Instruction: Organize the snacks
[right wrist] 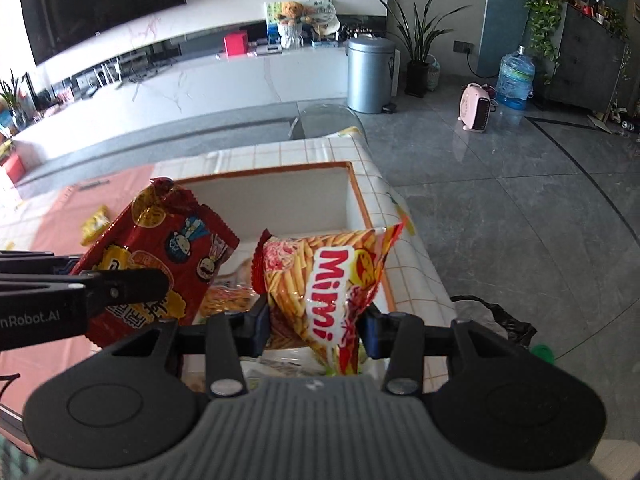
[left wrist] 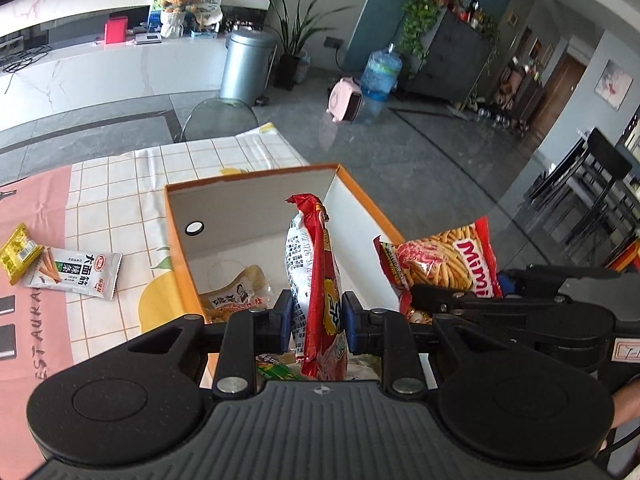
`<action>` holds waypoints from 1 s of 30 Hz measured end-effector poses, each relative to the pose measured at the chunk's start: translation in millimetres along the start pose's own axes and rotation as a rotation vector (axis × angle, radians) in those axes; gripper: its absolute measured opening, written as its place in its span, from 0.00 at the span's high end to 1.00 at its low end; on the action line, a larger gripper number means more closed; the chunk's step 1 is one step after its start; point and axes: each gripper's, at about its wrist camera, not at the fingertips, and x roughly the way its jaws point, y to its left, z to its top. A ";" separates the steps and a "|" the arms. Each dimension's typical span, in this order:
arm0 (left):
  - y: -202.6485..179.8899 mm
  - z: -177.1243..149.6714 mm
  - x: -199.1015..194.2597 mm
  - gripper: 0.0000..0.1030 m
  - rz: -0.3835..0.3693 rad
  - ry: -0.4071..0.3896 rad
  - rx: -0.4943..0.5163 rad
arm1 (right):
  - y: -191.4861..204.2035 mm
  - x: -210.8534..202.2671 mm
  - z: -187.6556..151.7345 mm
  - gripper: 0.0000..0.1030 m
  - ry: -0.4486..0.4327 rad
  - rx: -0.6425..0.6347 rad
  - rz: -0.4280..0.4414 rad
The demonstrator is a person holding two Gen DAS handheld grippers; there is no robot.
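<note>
Left wrist view: left gripper (left wrist: 316, 320) clamps one red packet (left wrist: 320, 280), long axis upright, above orange box (left wrist: 256, 174).
Right gripper (right wrist: 314, 322): clamps one Mimi bag (right wrist: 332, 280), upright, tilted.
Tablecloth (left wrist: 120, 184) packets: two.

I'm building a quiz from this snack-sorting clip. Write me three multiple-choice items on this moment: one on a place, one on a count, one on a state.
1. Where does the white-and-green snack packet lie?
A. inside the orange box
B. on the tablecloth, left of the box in the left wrist view
C. on the floor

2. How many snack packets lie on the cloth outside the orange box in the left wrist view?
A. none
B. two
C. five

3. What is the right gripper doing?
A. standing open and empty
B. clamped on the Mimi bag
C. clamped on the box rim

Answers: 1 B, it rests on the checked tablecloth beside the box. 2 B, only that packet and the yellow packet lie there. 3 B, both pads press the bag's sides, held over the box.
</note>
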 end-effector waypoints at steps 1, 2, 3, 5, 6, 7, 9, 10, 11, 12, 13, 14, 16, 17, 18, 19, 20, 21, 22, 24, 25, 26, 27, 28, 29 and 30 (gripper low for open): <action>-0.4 1.3 5.2 0.73 0.006 0.012 0.010 | -1.5 7.9 2.0 0.59 0.014 -0.013 -0.012; -0.5 2.4 10.4 0.73 0.011 0.023 0.023 | -2.2 13.8 2.8 0.59 0.024 -0.027 -0.023; -0.3 3.3 15.2 0.73 0.019 0.031 0.033 | -2.0 20.2 3.5 0.60 0.036 -0.044 -0.031; -2.1 6.0 23.7 0.73 0.034 0.055 0.054 | -1.0 30.7 4.3 0.60 0.052 -0.069 -0.042; -1.4 6.8 28.3 0.73 0.033 0.071 0.059 | -0.6 35.4 4.4 0.60 0.056 -0.080 -0.048; -0.5 7.0 32.4 0.73 0.032 0.083 0.064 | -0.6 40.0 3.6 0.60 0.059 -0.092 -0.055; -0.3 6.5 38.6 0.73 0.044 0.097 0.079 | 0.0 47.8 5.2 0.60 0.069 -0.107 -0.062; 0.1 6.0 42.3 0.73 0.049 0.105 0.087 | -1.0 52.2 7.0 0.60 0.076 -0.115 -0.060; 1.3 5.5 45.6 0.73 0.052 0.112 0.088 | -0.5 56.2 7.8 0.60 0.082 -0.125 -0.060; 2.4 4.6 48.6 0.73 0.054 0.122 0.088 | -0.2 59.9 7.8 0.60 0.088 -0.135 -0.062; 3.4 3.9 50.9 0.73 0.054 0.130 0.088 | 2.6 62.9 6.4 0.60 0.096 -0.144 -0.064; 4.5 3.3 53.0 0.73 0.056 0.136 0.089 | 2.9 66.7 6.4 0.60 0.103 -0.148 -0.061; 5.9 1.8 56.5 0.73 0.058 0.151 0.095 | 3.6 73.9 8.2 0.60 0.118 -0.148 -0.058; 6.1 1.6 58.1 0.73 0.060 0.157 0.100 | 4.1 77.8 8.6 0.60 0.124 -0.150 -0.056; 6.5 1.3 59.5 0.73 0.063 0.163 0.106 | 5.0 81.7 8.7 0.59 0.132 -0.154 -0.055; 5.4 1.9 62.3 0.73 0.068 0.170 0.110 | 5.8 86.5 8.1 0.59 0.143 -0.159 -0.054; 5.8 1.4 63.6 0.73 0.072 0.176 0.113 | 7.1 90.7 7.6 0.59 0.153 -0.164 -0.054; 5.8 0.8 64.7 0.73 0.076 0.181 0.119 | 8.8 95.2 7.1 0.59 0.164 -0.172 -0.055; 4.3 1.3 64.5 0.73 0.093 0.182 0.138 | 10.7 99.0 6.6 0.59 0.172 -0.182 -0.056; 2.2 -0.1 64.9 0.73 0.113 0.193 0.161 | 16.9 102.6 5.9 0.59 0.173 -0.216 -0.063; 0.4 -0.3 64.0 0.73 0.115 0.194 0.170 | 18.3 104.0 5.4 0.59 0.180 -0.228 -0.066; -1.0 -0.6 63.1 0.73 0.117 0.196 0.174 | 19.4 105.4 5.4 0.59 0.185 -0.231 -0.065; -0.4 0.3 63.0 0.73 0.116 0.199 0.173 | 20.7 106.7 5.4 0.59 0.189 -0.236 -0.064; 0.2 0.5 62.3 0.73 0.114 0.200 0.168 | 21.7 107.6 5.6 0.59 0.193 -0.241 -0.067; 0.5 0.5 61.1 0.73 0.112 0.201 0.166 | 22.6 107.9 6.0 0.59 0.197 -0.245 -0.072; 0.5 0.8 60.8 0.72 0.114 0.201 0.167 | 23.6 107.8 6.6 0.59 0.199 -0.248 -0.075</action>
